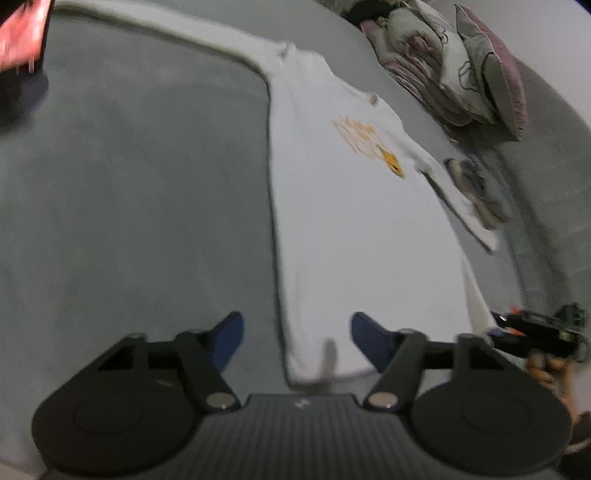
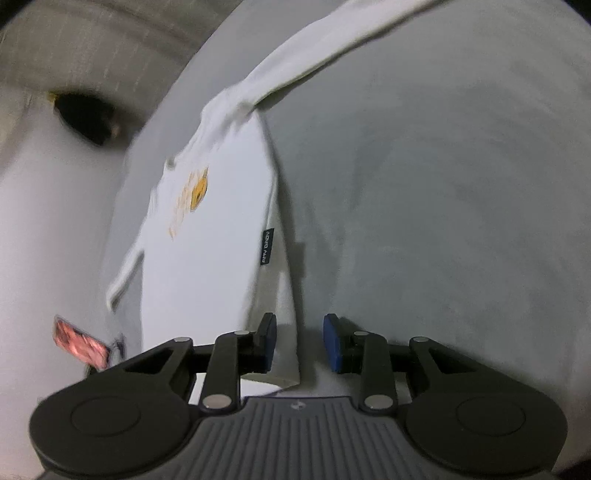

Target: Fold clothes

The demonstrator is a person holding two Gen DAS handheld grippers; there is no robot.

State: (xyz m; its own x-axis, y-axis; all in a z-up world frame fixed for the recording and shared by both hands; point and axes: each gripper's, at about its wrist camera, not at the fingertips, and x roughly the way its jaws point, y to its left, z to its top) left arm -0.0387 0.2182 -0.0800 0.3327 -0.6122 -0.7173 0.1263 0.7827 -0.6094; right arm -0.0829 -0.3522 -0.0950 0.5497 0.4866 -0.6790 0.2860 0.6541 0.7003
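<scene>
A white T-shirt (image 1: pixel 351 229) with an orange chest print lies flat on a grey bed surface (image 1: pixel 147 206); one long sleeve trails off to the upper left. My left gripper (image 1: pixel 297 330) is open low over the shirt's near hem corner, which lies between the blue pads without touching them. In the right wrist view the shirt (image 2: pixel 207 251) shows a dark side label. Its hem edge stands between the pads of my right gripper (image 2: pixel 300 339), with a gap on the right pad's side. The right gripper's black body (image 1: pixel 535 332) shows at the shirt's right edge.
Several patterned cushions (image 1: pixel 454 70) are piled at the far right, with a small patterned item (image 1: pixel 476 184) beside the shirt's sleeve. A red object (image 1: pixel 22 33) sits at the far left. The grey surface (image 2: pixel 443 206) extends wide to the right of the shirt.
</scene>
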